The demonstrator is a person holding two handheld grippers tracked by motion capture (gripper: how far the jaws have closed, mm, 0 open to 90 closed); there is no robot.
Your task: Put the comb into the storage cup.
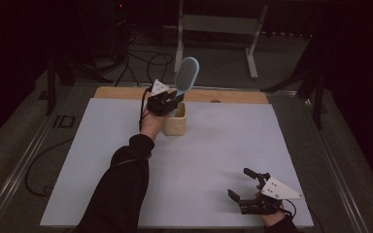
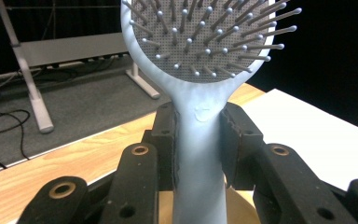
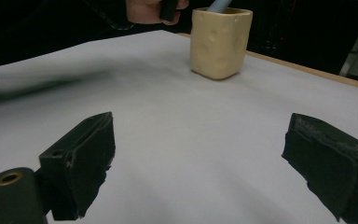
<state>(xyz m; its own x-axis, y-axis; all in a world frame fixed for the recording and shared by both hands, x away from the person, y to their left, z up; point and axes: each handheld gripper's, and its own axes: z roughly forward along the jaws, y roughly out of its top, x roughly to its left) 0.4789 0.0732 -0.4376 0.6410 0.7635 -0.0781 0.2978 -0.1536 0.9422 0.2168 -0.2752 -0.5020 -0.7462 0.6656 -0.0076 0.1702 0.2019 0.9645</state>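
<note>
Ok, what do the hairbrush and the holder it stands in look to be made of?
The hairbrush looks like matte pale-blue plastic: smooth moulded handle, perforated pad, ball-tipped pins. The holder looks like glazed ceramic, possibly resin: cream, thick-walled, dimpled sides with a soft sheen. The left gripper is clamped on the brush handle.

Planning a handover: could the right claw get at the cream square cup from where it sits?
Probably yes: the right claw is open, with bare white sheet between it and the cream square cup.
</note>
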